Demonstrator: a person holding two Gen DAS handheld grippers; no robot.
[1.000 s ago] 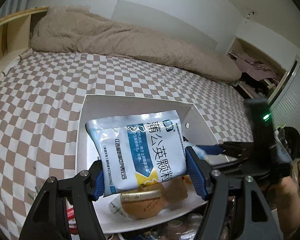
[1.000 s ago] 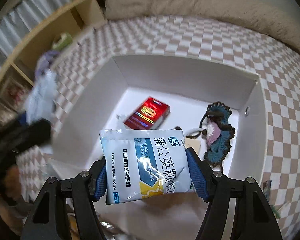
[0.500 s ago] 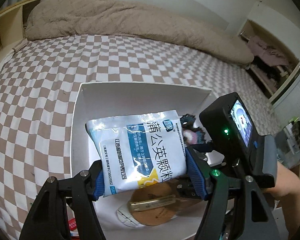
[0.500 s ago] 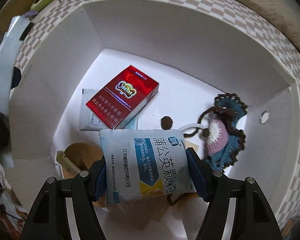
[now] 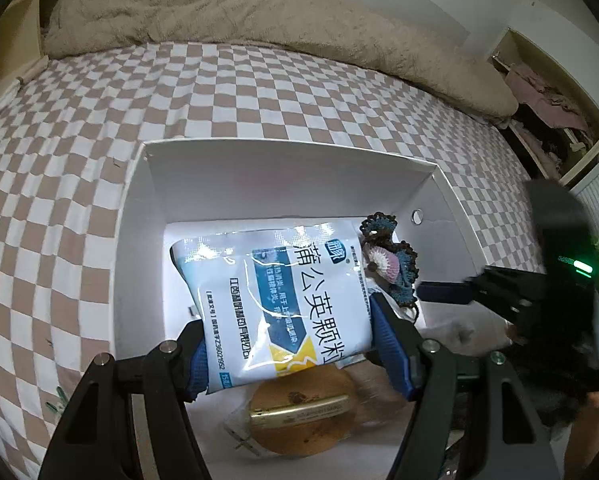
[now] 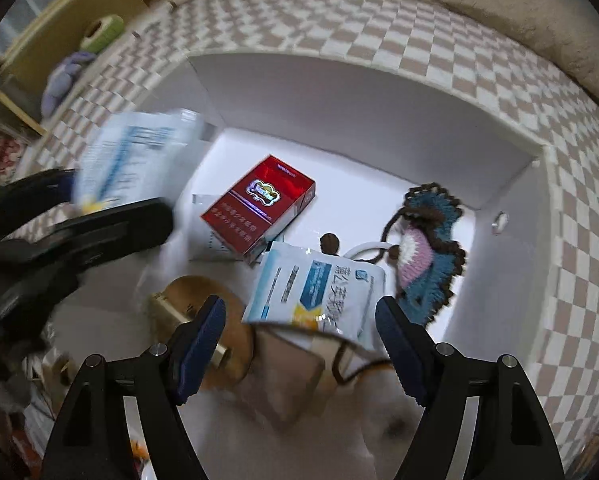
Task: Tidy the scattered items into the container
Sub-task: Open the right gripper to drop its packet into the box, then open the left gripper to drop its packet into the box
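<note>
An open white box (image 5: 283, 172) stands on the checkered bed. My left gripper (image 5: 289, 342) is shut on a blue-and-white medicine sachet (image 5: 283, 300) and holds it over the box's near side. My right gripper (image 6: 301, 344) is open above the box (image 6: 339, 108); a second sachet (image 6: 319, 292) lies loose in the box just beyond its fingertips. In the right wrist view the left gripper (image 6: 79, 220) with its sachet (image 6: 131, 156) shows blurred at the left.
Inside the box lie a red carton (image 6: 259, 208), a blue-and-brown crochet piece (image 6: 427, 256), a round brown item with a gold bar (image 5: 303, 416) and a white packet under the carton. A beige duvet (image 5: 259, 12) lies at the bed's far side; shelves stand left.
My right gripper has opened and let go of its sachet, which now lies in the box, and it has lifted back. My left gripper still holds its sachet, now closer over the box.
</note>
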